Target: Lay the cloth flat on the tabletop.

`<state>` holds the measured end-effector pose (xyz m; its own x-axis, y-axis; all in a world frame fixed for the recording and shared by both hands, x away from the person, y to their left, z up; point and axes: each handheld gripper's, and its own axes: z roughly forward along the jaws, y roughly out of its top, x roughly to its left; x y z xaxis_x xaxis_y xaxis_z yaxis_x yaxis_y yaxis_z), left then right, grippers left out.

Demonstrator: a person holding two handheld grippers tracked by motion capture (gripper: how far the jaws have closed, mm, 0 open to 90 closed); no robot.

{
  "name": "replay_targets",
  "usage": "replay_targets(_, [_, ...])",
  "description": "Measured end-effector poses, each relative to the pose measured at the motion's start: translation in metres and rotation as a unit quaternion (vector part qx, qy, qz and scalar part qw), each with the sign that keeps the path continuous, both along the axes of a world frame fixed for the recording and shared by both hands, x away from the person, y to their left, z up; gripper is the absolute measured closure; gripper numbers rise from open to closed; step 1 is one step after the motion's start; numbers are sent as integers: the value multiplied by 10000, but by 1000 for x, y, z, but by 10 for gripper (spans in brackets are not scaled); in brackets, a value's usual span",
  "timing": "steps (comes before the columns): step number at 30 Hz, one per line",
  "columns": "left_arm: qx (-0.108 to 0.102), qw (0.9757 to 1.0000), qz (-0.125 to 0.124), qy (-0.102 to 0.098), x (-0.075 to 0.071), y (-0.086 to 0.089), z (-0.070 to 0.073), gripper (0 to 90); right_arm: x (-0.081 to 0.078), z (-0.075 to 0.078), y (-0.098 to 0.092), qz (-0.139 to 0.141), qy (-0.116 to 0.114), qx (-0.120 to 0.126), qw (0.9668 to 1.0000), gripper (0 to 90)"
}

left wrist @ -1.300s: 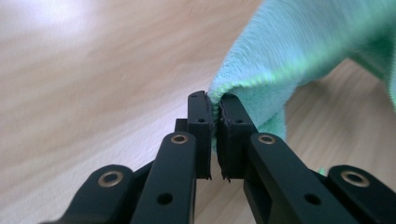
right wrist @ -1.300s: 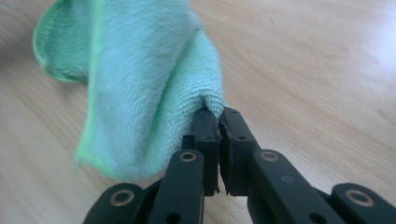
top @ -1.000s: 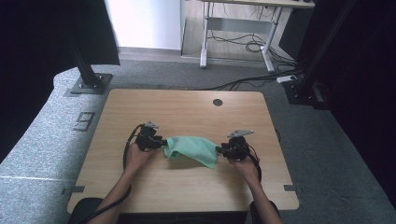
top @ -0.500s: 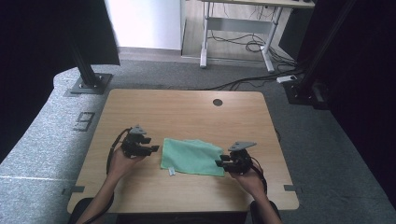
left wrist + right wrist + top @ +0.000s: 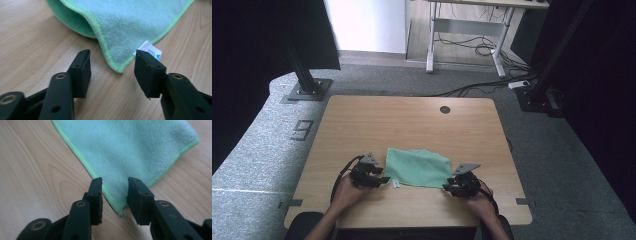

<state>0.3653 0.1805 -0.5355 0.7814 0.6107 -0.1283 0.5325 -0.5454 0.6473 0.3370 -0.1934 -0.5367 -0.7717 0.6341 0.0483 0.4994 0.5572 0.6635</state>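
**Both grippers line up on the near corners of a green cloth**

Here, nearest the person, two hands come in over the table's (image 5: 362,125) front edge, each carrying a gripper aimed at the green cloth (image 5: 418,168), which lies flat on the wood a little ahead of them, towards the near side of the tabletop.

The left gripper (image 5: 112,63) stands open: its jaws have just been closing a little, yet they straddle the cloth's near left corner with bare wood showing on either side, and neither pad presses on the fabric. The right gripper (image 5: 114,187) is narrower, its jaws flanking the near right corner; a slim gap shows on each side, so I judge it open too, poised to pinch.

That matched placement suggests the aim is to take both near corners at once, probably to lift or fold the cloth.

Just beyond the left gripper's jaw, a small white label (image 5: 149,50) pokes out from the hem. It carries blue print, too small to read.

Farther off, the cloth's left edge curls up in a soft fold.
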Motion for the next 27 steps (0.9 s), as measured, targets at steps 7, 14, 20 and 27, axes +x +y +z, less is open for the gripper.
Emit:
replay_targets(7, [-201, 9994, -211, 199, -2, -4, -3, 842, -2, 0, 2, -149, -91, -125, 9998, 864])
replay_targets(14, [-504, 9983, -239, 176, -2, 0, 12, 889, -3, 10, 0, -111, -105, -17, 9999, 876])
replay_targets(20, [-845, 9961, -210, -122, 5, 5, 44, 889, 3, 45, -10, -213, -484, 192, 9984, 877])
replay_targets(27, [-1033, 9933, -116, -498, 26, 3, 83, 890, 30, 80, -20, -439, -762, 439, 9952, 877])
